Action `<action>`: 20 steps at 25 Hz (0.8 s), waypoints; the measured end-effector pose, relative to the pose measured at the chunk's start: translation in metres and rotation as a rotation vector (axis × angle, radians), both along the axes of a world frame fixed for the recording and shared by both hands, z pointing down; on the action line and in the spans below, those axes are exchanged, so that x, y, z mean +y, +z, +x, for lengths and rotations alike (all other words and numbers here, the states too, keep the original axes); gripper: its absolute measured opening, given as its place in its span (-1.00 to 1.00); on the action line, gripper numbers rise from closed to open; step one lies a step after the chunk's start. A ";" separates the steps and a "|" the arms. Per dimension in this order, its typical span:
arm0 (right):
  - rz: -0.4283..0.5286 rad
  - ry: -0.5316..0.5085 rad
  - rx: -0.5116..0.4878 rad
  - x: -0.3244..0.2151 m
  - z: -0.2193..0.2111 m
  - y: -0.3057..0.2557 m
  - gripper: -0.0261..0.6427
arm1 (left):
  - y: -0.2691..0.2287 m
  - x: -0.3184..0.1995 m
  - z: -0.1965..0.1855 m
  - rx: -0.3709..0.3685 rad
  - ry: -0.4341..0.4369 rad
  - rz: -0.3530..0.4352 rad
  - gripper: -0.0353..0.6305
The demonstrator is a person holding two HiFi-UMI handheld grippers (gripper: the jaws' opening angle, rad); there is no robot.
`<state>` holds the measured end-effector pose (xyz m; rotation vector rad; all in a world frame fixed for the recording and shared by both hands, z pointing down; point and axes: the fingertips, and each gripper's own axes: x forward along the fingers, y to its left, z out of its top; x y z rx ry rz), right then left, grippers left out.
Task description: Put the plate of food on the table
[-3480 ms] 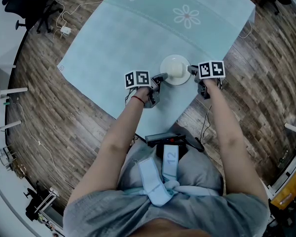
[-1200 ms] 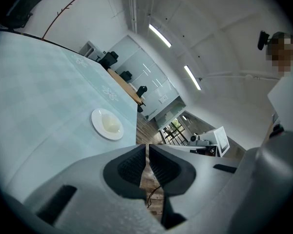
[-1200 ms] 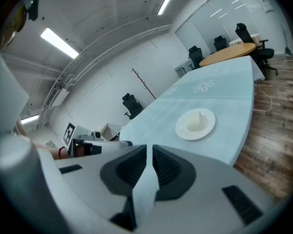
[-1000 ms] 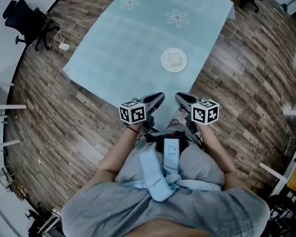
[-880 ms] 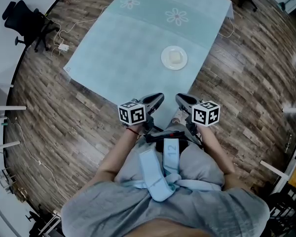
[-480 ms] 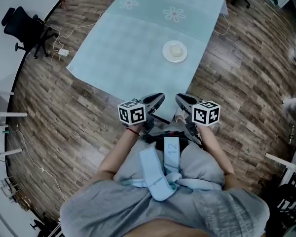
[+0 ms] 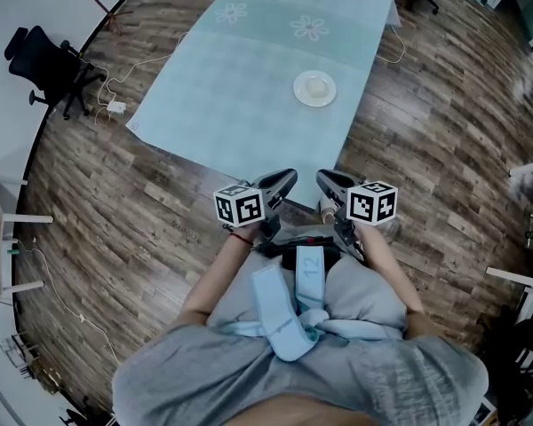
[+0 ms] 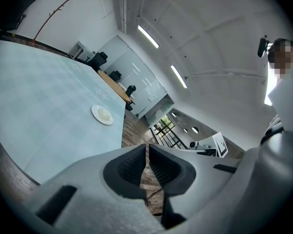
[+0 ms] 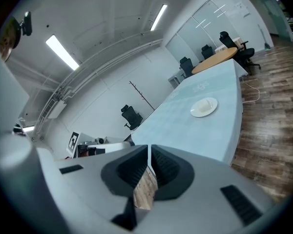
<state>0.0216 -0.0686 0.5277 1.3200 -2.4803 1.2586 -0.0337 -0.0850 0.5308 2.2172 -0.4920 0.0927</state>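
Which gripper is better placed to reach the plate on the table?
Right, though only slightly: the plate sits near the right edge of the table, more in line with the right gripper than the left gripper. Both are shut, empty and held back near the body.

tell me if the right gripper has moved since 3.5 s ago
Yes. The right gripper has drawn back from the plate toward the person, past the table's near corner; the plate lies alone on the table.

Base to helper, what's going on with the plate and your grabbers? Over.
Left gripper shut, empty. Right gripper shut, empty. Plate of food on the table, well apart from both. Nothing touching it.
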 end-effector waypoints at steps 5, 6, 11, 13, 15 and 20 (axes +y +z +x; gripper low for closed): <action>0.010 0.003 0.016 0.010 -0.006 -0.004 -0.81 | -0.004 0.008 -0.009 0.012 -0.011 0.013 -0.79; 0.011 0.004 0.019 0.012 -0.006 -0.004 -0.81 | -0.004 0.010 -0.011 0.012 -0.014 0.013 -0.79; 0.013 0.021 0.015 0.020 -0.010 -0.005 -0.82 | -0.004 0.016 -0.019 0.017 -0.018 0.012 -0.79; 0.012 0.025 0.010 0.021 -0.011 -0.006 -0.82 | -0.005 0.016 -0.019 0.018 -0.016 0.011 -0.79; 0.011 0.030 0.009 0.023 -0.011 -0.006 -0.82 | -0.005 0.019 -0.018 0.021 -0.009 0.010 -0.79; 0.019 0.039 0.013 0.029 -0.012 -0.007 -0.82 | -0.004 0.028 -0.018 0.021 0.002 0.017 -0.79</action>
